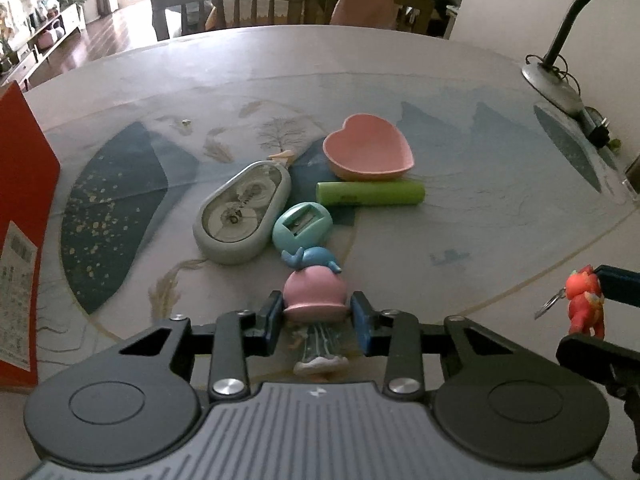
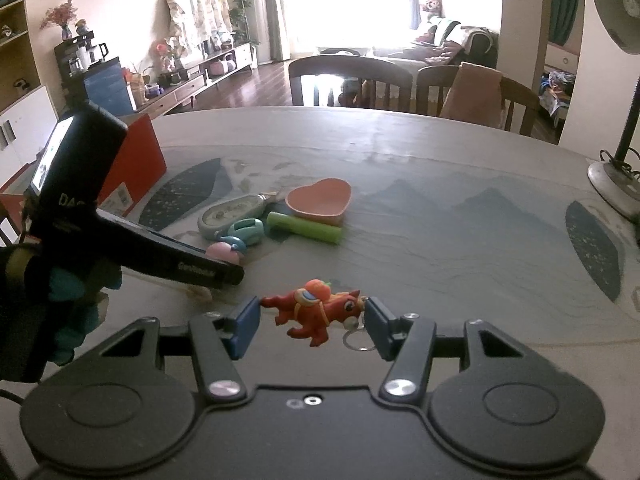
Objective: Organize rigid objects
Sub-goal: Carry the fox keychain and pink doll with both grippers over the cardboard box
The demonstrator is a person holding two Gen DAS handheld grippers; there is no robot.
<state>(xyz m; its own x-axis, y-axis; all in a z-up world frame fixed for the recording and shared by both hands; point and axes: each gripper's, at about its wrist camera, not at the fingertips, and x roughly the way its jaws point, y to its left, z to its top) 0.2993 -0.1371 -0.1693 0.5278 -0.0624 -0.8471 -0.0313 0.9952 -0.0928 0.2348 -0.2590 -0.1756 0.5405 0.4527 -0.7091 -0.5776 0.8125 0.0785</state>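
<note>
My left gripper (image 1: 316, 316) is shut on a pink-headed toy figurine (image 1: 315, 295) with a blue fish on top, held low over the table. My right gripper (image 2: 312, 320) is shut on a red horse keychain (image 2: 318, 307), which also shows at the right edge of the left wrist view (image 1: 585, 300). On the table ahead lie a pink heart-shaped dish (image 1: 368, 148), a green tube (image 1: 370, 193), a teal sharpener (image 1: 302, 226) and a grey correction-tape dispenser (image 1: 242, 212). The same group shows in the right wrist view, around the dish (image 2: 320, 200).
A red box (image 1: 20, 216) stands at the table's left edge. A desk lamp base (image 1: 550, 80) with cable and a plug sits at the right. Chairs (image 1: 228, 4) stand behind the table's far edge.
</note>
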